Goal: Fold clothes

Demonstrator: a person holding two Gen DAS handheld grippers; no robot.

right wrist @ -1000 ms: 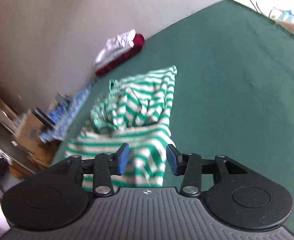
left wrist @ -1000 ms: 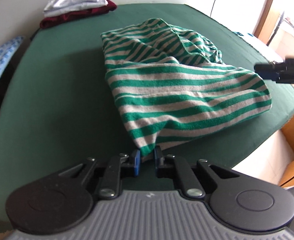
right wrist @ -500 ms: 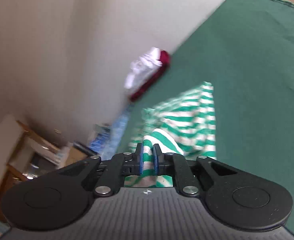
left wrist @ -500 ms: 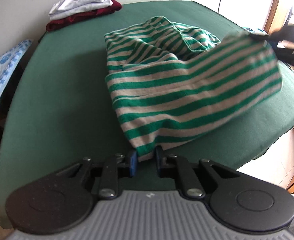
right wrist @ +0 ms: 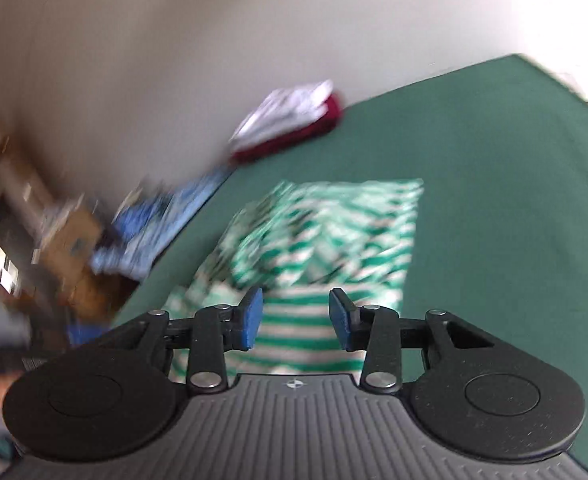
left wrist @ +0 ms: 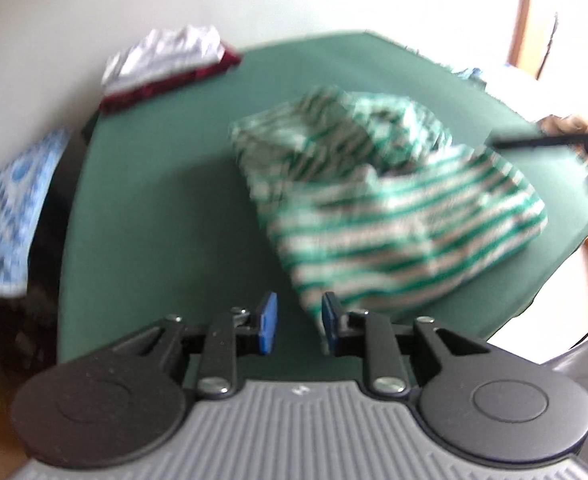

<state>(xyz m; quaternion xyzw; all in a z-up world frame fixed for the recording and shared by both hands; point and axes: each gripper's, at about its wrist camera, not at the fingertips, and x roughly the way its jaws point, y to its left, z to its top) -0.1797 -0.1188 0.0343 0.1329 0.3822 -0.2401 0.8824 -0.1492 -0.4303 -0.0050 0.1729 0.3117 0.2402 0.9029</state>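
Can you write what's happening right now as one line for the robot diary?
left gripper: open | right gripper: open | striped shirt: loose on green table

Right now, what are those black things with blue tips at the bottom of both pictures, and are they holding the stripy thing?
Those are two grabbing tools, one in each of a person's hands. Each tool carries a camera looking out along its jaws, so one picture comes from the left gripper and the other from the right gripper. In both, the blue-tipped jaws stand open, holding nothing. On the dark green table cover lies a crumpled green-and-white striped garment, waiting to be folded. At the far edge, by the wall, sits a small stack of folded white and dark red clothes. The pictures are blurry.
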